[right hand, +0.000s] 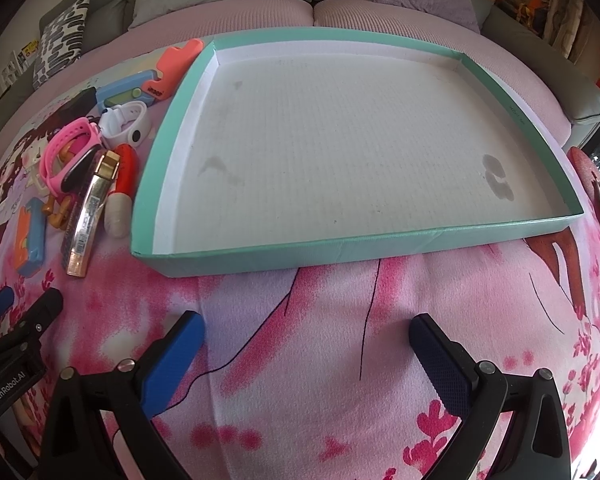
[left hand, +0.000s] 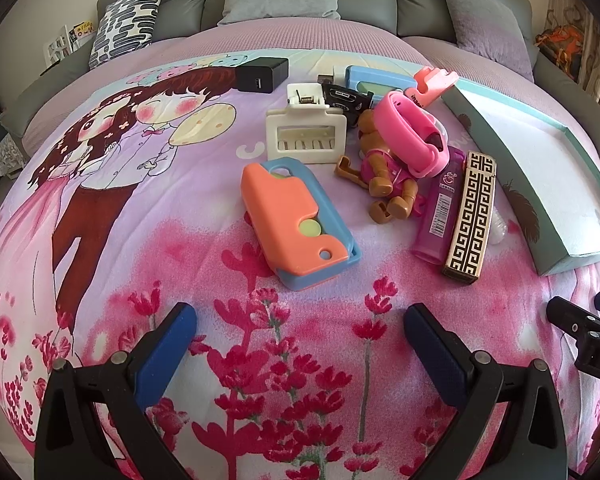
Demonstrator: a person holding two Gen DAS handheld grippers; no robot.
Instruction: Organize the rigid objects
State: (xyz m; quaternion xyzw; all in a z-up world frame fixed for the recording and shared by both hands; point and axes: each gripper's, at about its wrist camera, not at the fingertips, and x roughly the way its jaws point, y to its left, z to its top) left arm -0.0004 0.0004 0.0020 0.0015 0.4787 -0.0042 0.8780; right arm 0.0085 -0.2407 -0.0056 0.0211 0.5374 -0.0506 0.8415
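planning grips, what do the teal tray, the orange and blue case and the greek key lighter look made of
Teal tray: looks like paper-covered cardboard, with creased folded walls and a matte white lining.
Orange and blue case: likely moulded plastic, with a smooth matte surface and rounded edges.
Greek key lighter: probably metal-cased, given the gold reflective side and cap in the right wrist view, though it could be plated plastic.

Right gripper point(right hand: 306, 344) fingers spread apart before the teal tray point(right hand: 340, 246).
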